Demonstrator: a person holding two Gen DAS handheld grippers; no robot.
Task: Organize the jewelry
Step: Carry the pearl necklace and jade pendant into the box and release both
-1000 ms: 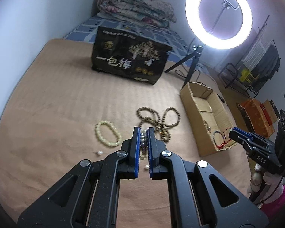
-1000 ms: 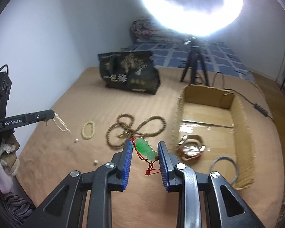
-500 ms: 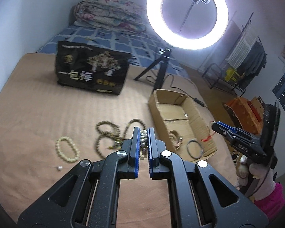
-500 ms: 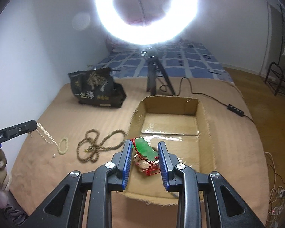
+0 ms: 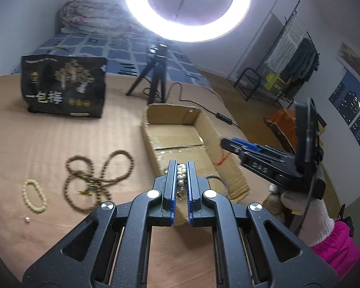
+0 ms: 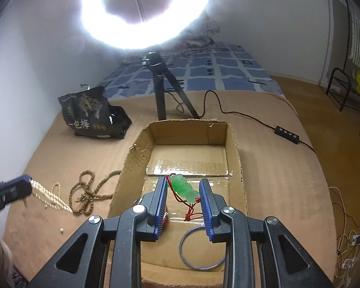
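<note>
My left gripper (image 5: pixel 180 168) is clamped tight on a strand of pale beads (image 5: pixel 181 171), which runs up between the blue pads and, in the right wrist view, trails off its tip as a loose pale string (image 6: pixel 51 195) over the tan blanket (image 5: pixel 48 144). It sits at the near left edge of the cardboard box (image 5: pixel 224 144).

My right gripper (image 6: pixel 183 187) is pinched on a green pendant (image 6: pixel 183 188) with a red cord (image 6: pixel 192 212) hanging under it, and I have it above the inside of the box. On the box floor below lies a thin grey bangle (image 6: pixel 201 249); something reddish shows just behind the left finger, too hidden to name.

Left on the blanket are a long brown bead necklace (image 5: pixel 100 175) in loops, beside the box, a small cream bracelet (image 5: pixel 34 198) further left, and one loose bead (image 5: pixel 27 220) near it. A black bag (image 5: pixel 64 88) and a ring light (image 5: pixel 187 9) on a tripod stand behind the box.
</note>
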